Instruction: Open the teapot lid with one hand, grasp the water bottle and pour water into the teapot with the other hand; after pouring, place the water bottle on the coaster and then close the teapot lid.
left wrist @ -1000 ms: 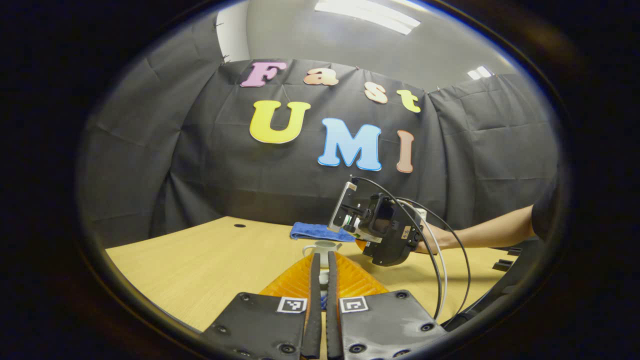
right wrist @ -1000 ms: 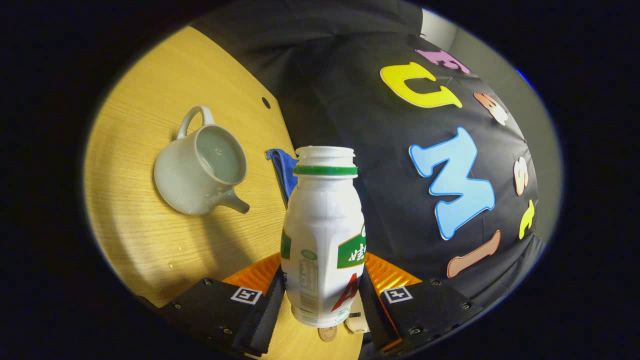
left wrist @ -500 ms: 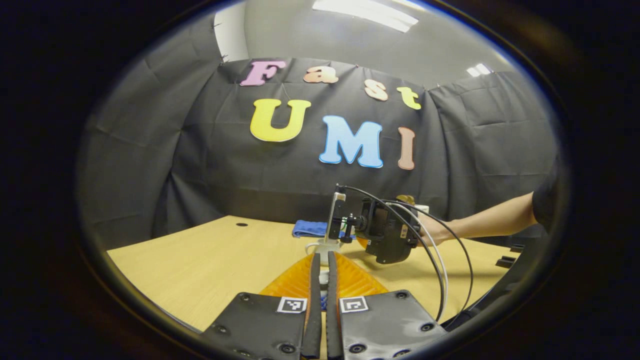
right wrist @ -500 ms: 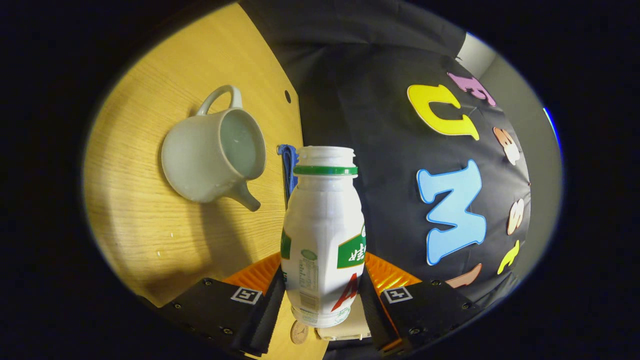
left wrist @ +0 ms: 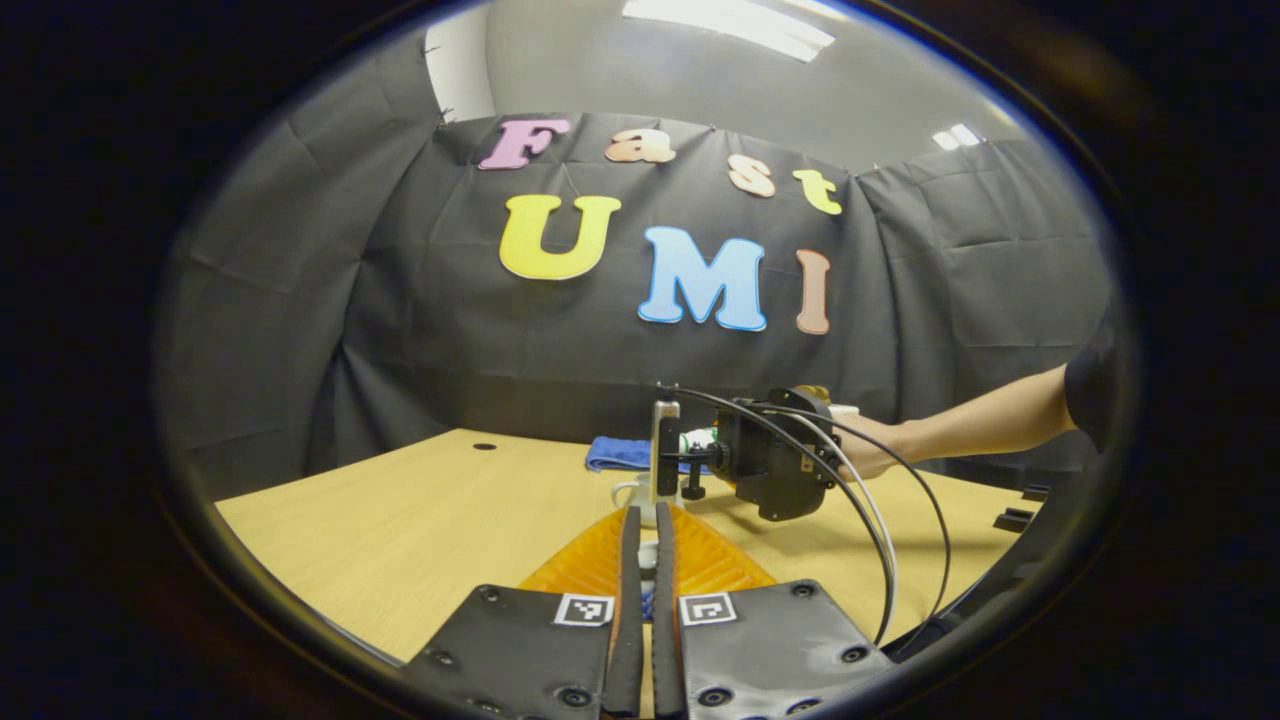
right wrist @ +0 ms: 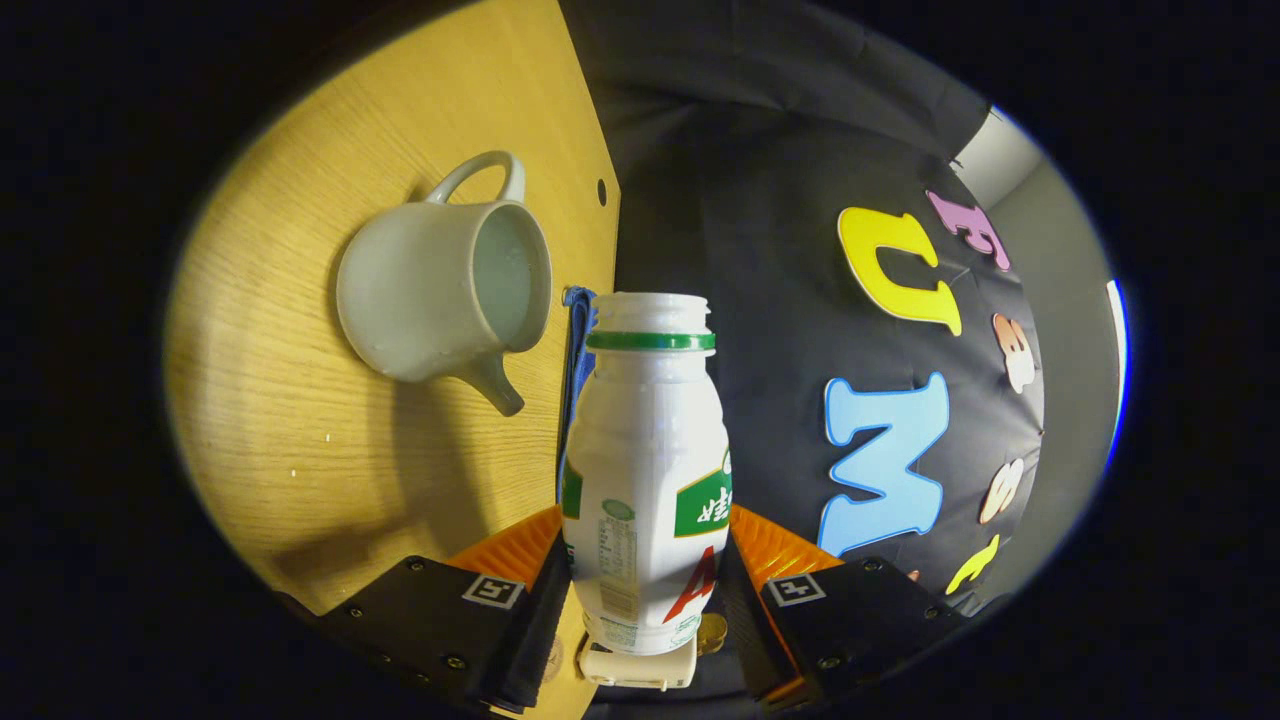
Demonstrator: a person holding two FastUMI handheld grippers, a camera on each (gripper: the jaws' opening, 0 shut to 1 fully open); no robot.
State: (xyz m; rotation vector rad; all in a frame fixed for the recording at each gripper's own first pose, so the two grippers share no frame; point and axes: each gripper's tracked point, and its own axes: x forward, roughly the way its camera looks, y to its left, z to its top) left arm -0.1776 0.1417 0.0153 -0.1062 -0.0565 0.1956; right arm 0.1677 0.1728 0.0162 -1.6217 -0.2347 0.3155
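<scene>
My right gripper (right wrist: 648, 600) is shut on a white bottle (right wrist: 648, 470) with a green neck ring and no cap. This view is rolled, so the wooden table (right wrist: 280, 420) stands at the left. On it sits the pale teapot (right wrist: 440, 290), lidless, with water inside and its spout toward the bottle. In the left gripper view a hand holds the right gripper (left wrist: 765, 465) just above and right of the teapot (left wrist: 634, 492). My left gripper (left wrist: 648, 560) hangs nearer, above the table, with its fingers almost together on a small white piece, seemingly the teapot lid (left wrist: 648, 553).
A folded blue cloth (left wrist: 622, 455) lies behind the teapot near the booth wall, and its edge (right wrist: 576, 330) also shows. The table has a small round hole (left wrist: 484, 447). A person's forearm (left wrist: 985, 425) reaches in from the right. Cables (left wrist: 890, 560) trail from the right gripper.
The right gripper has risen and levelled out from its downward tilt over the teapot, rolling further with the bottle. The left gripper has stayed put.
</scene>
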